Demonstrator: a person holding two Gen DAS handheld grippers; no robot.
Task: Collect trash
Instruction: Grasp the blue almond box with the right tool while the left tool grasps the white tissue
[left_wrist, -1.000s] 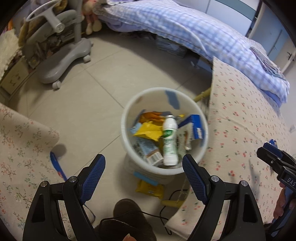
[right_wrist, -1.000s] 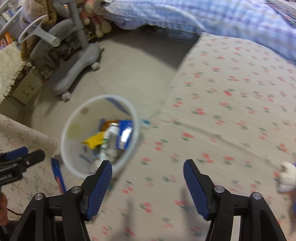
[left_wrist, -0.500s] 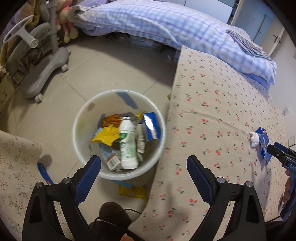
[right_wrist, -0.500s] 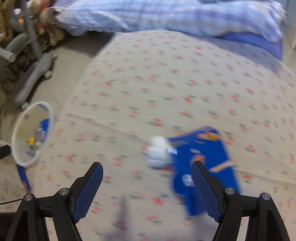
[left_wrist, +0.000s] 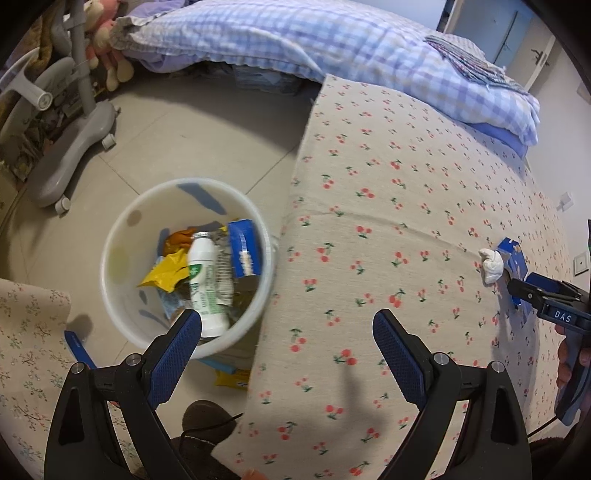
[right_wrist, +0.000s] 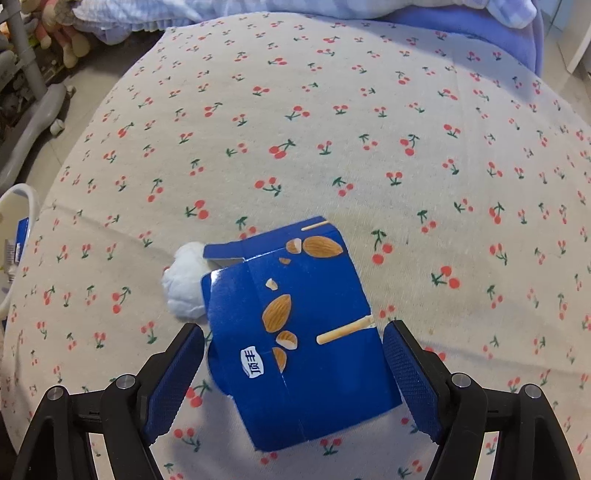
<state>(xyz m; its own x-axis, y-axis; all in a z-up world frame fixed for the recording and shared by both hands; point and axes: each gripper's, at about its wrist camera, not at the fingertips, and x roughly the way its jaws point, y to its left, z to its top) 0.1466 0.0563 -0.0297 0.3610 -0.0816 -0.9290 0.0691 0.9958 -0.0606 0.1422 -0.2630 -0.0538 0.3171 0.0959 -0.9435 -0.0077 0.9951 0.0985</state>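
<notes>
A flattened blue snack box (right_wrist: 295, 332) printed with almonds lies on the cherry-print bed cover (right_wrist: 332, 129). A crumpled white tissue (right_wrist: 183, 286) lies against its left edge. My right gripper (right_wrist: 293, 363) is open with one finger on each side of the box, not touching it. Box (left_wrist: 511, 254), tissue (left_wrist: 491, 264) and right gripper (left_wrist: 532, 295) also show at the right of the left wrist view. My left gripper (left_wrist: 286, 343) is open and empty, above the bed edge beside the white trash bin (left_wrist: 122, 229), which holds a white bottle (left_wrist: 205, 284), wrappers and a blue carton.
A grey chair base (left_wrist: 70, 147) stands on the tiled floor at far left. A blue checked duvet (left_wrist: 332, 40) lies at the head of the bed. A yellow wrapper (left_wrist: 232, 378) lies on the floor beside the bin. Another floral cloth (left_wrist: 26, 343) is at the lower left.
My right gripper swung from the bin across the bed and closed in on the blue box, which now lies between its fingers. My left gripper drifted right, over the bed edge.
</notes>
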